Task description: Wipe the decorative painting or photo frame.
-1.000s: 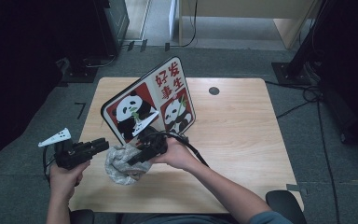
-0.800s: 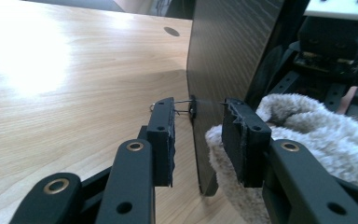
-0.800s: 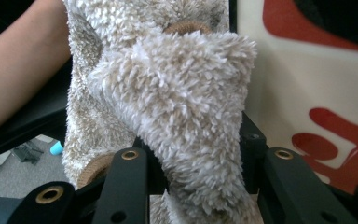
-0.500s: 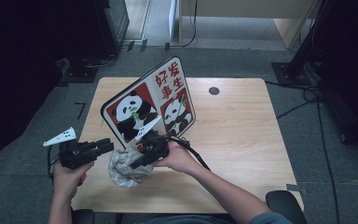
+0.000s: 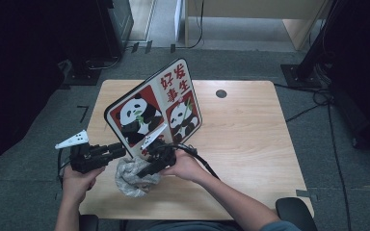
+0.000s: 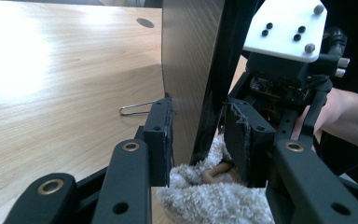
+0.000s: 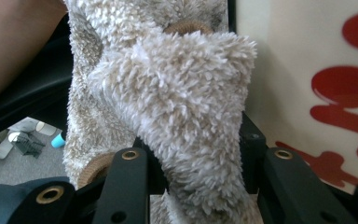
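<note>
High view: a person sits at the near edge of a wooden table (image 5: pixel 250 130) with a gripper in each hand. The left gripper (image 5: pixel 118 150) points toward the lower edge of a panda sign board (image 5: pixel 154 108), which stands tilted on the table. The right gripper (image 5: pixel 147 171) reaches down into a fluffy beige cloth (image 5: pixel 130 178) bunched just in front of the board's base.

In the left gripper view, the left gripper (image 6: pixel 198 135) has its jaws open, one on each side of the board's (image 6: pixel 186 70) thin edge. The left-hand jaw sits just beside the board's grey back face, seemingly touching it; the right-hand jaw stands apart from the dark front edge. The cloth (image 6: pixel 214 196) lies low between the jaws, right below the board's edge. A thin wire stand (image 6: pixel 137 108) shows on the table beyond the left-hand jaw. The other gripper, with its white plate (image 6: pixel 286 28), is just beyond the right-hand jaw, held by the person's hand (image 6: pixel 340 112).

In the right gripper view, the right gripper (image 7: pixel 196 172) is clamped on a thick fold of the cloth (image 7: pixel 182 93), the pile bulging up and over both jaws. The rest of the cloth hangs beyond and to the left of the jaws. The board's printed white-and-red face (image 7: pixel 317 79) stands close behind the right-hand jaw.
</note>
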Tool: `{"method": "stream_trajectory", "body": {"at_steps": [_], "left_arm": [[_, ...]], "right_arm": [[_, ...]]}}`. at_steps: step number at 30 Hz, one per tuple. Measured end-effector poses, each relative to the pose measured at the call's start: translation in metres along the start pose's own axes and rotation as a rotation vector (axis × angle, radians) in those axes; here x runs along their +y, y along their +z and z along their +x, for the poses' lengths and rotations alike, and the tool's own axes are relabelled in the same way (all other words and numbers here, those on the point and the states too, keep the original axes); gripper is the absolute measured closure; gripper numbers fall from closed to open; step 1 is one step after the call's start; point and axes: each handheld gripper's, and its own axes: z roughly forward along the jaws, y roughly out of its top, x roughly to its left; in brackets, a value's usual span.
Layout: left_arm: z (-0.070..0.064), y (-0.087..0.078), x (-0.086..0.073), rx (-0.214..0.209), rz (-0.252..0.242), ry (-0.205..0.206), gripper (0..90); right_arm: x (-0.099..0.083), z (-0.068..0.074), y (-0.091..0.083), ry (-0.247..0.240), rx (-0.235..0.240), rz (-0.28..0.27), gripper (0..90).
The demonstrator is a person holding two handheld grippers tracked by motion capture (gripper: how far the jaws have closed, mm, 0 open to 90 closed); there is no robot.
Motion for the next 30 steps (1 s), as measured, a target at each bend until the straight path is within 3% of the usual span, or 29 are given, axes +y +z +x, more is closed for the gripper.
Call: {"method": "stream_trajectory", "body": {"at_steps": [17,23,30], "left_arm": [[0.002,0.021,0.004,-0.025,0.033,0.001,63.8],[0.000,0.024,0.005,-0.024,0.039,0.022,70.3],[-0.001,0.023,0.006,-0.018,0.043,0.035,76.0]], "right_arm": [[-0.014,-0.005,0.010,0.024,0.007,0.022,66.3],[-0.018,-0.007,0.011,0.020,0.004,0.033,67.2],[-0.023,-0.013,0.009,0.049,0.015,0.038,68.2]]}}
